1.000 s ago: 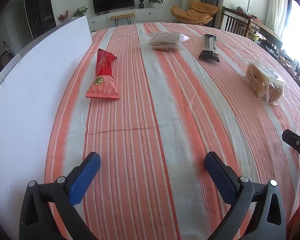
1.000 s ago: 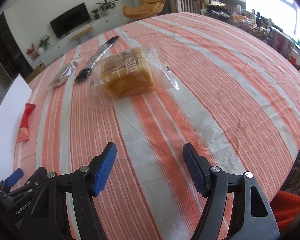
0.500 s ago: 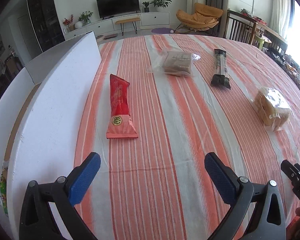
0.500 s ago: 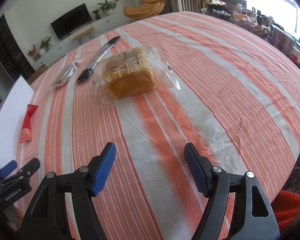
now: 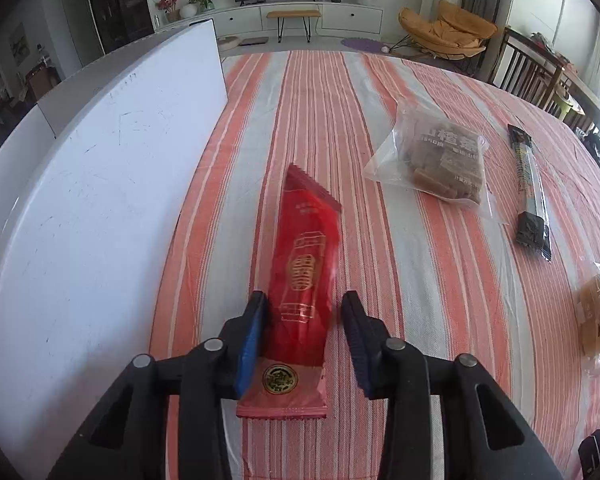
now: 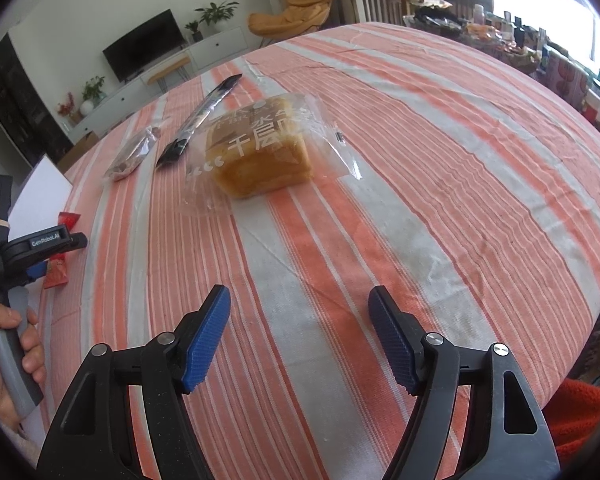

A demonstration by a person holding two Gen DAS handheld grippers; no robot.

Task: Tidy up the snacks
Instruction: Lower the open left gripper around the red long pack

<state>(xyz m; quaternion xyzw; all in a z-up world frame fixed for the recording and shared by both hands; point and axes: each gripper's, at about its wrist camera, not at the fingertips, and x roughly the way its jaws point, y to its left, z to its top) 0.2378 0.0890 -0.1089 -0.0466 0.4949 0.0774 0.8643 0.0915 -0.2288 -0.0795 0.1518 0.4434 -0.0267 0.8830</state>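
Note:
A long red snack packet point(image 5: 306, 256) lies flat on the striped tablecloth point(image 5: 420, 300). My left gripper point(image 5: 304, 320) straddles its near half and its jaws are closing. The left pad is at the packet's edge; a thin strip of cloth still shows before the right pad. My right gripper point(image 6: 298, 320) hovers open over bare cloth, with nothing between its fingers. Beyond it lies a wrapped bread loaf point(image 6: 260, 160). In the right wrist view the left gripper point(image 6: 40, 248) is at the far left over the red packet point(image 6: 56, 276), held by a person's hand point(image 6: 4, 352).
A clear bag of brown pieces point(image 5: 440, 160) and a black stick packet point(image 5: 528, 188) lie farther back. The bread loaf point(image 5: 598, 312) is at the right edge. A tall white board point(image 5: 80, 200) stands along the table's left side. Chairs and a cluttered table stand beyond.
My left gripper has moved forward to the red packet and its jaws have narrowed from wide open to just around it. The right gripper has stayed in place and open.

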